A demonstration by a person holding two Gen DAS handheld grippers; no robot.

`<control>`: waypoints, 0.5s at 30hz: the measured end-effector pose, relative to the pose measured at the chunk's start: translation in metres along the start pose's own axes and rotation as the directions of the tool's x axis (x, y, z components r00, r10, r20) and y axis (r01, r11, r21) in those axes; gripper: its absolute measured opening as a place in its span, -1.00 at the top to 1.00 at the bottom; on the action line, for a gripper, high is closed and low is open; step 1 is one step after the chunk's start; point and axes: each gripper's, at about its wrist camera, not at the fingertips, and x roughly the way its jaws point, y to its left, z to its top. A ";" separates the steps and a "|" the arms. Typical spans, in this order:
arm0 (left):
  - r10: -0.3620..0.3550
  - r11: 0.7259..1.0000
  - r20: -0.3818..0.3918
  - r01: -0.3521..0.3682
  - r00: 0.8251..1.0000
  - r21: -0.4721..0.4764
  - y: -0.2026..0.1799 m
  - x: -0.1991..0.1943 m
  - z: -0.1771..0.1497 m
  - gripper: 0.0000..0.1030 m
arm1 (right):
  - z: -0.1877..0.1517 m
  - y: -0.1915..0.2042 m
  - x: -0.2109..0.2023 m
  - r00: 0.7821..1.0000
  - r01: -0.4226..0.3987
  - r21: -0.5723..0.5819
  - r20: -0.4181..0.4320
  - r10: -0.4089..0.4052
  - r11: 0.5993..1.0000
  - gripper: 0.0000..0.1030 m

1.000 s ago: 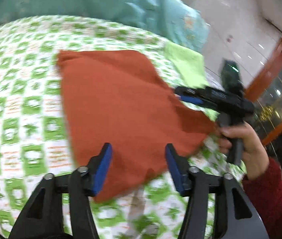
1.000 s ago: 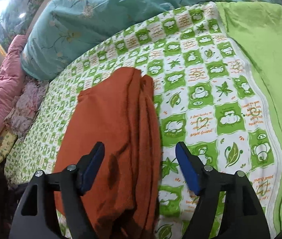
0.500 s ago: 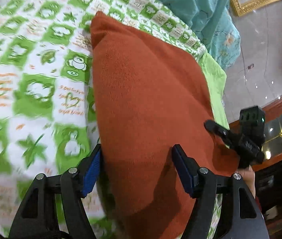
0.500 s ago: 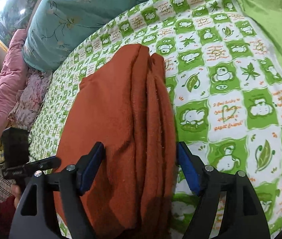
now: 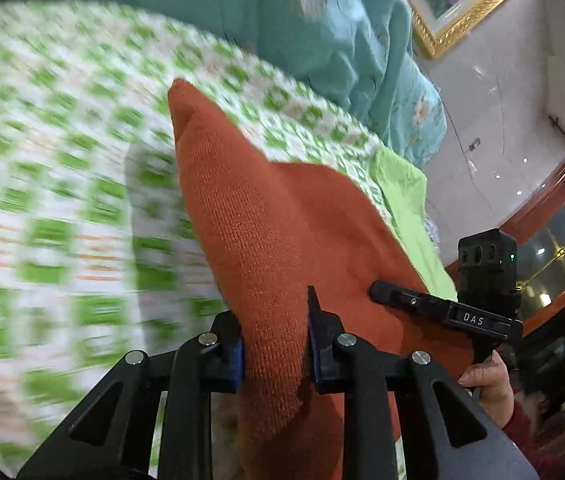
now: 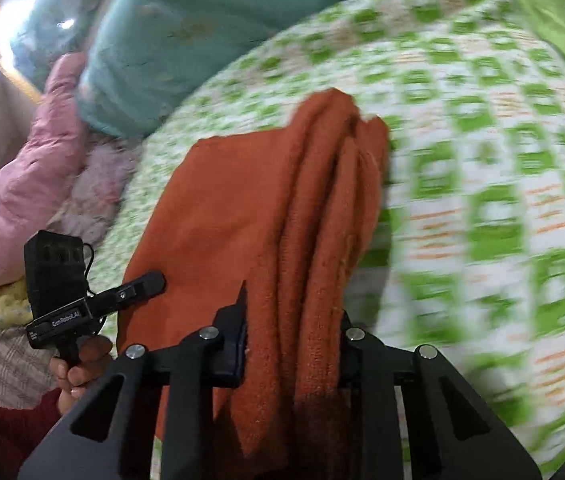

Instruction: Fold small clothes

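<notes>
Both grippers are biting into the rust-orange knitted garment [image 5: 282,232] at once, right here on the bed, over the green-and-white checked sheet [image 5: 62,184]. The left gripper [image 5: 276,344] has a thick fold of the knit bunched between its blue-padded fingers [image 5: 236,354], jaws closing and the pads pressed against the cloth on both sides. Same story on the other side: the right gripper [image 6: 292,344] is closing on the stacked, ridged edge of the garment, layers of orange squeezed between its two black fingers [image 6: 238,336]. The cloth sits up off the sheet in a peaked ridge at the near end, and its far corner points toward the teal quilt [image 5: 322,32] heaped along the back edge of the bed. From the left camera the right gripper shows as a black bar lying against the orange cloth, a hand [image 5: 486,388] in a dark red sleeve [image 5: 526,432] gripping its handle, near the lime-green edge strip [image 5: 406,200] of the bed. From the right camera the left gripper's finger touches the garment's opposite edge, with pink bedding [image 6: 30,172] piled beyond that side of the bed. The sheet is badly smeared in both views.
</notes>
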 end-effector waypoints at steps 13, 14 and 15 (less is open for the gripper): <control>0.199 0.979 0.099 -0.195 0.975 -0.052 0.112 -0.146 -0.007 0.55 | -0.015 0.131 0.133 0.982 -0.181 -0.079 -0.061 0.176 0.980 0.47; 0.208 0.977 0.088 -0.203 0.974 -0.064 0.120 -0.146 -0.011 0.55 | -0.017 0.135 0.139 0.983 -0.176 -0.080 -0.074 0.170 0.981 0.47; 0.222 0.973 0.074 -0.217 0.972 -0.076 0.127 -0.143 -0.015 0.53 | -0.020 0.138 0.147 0.985 -0.158 -0.085 -0.089 0.151 0.984 0.46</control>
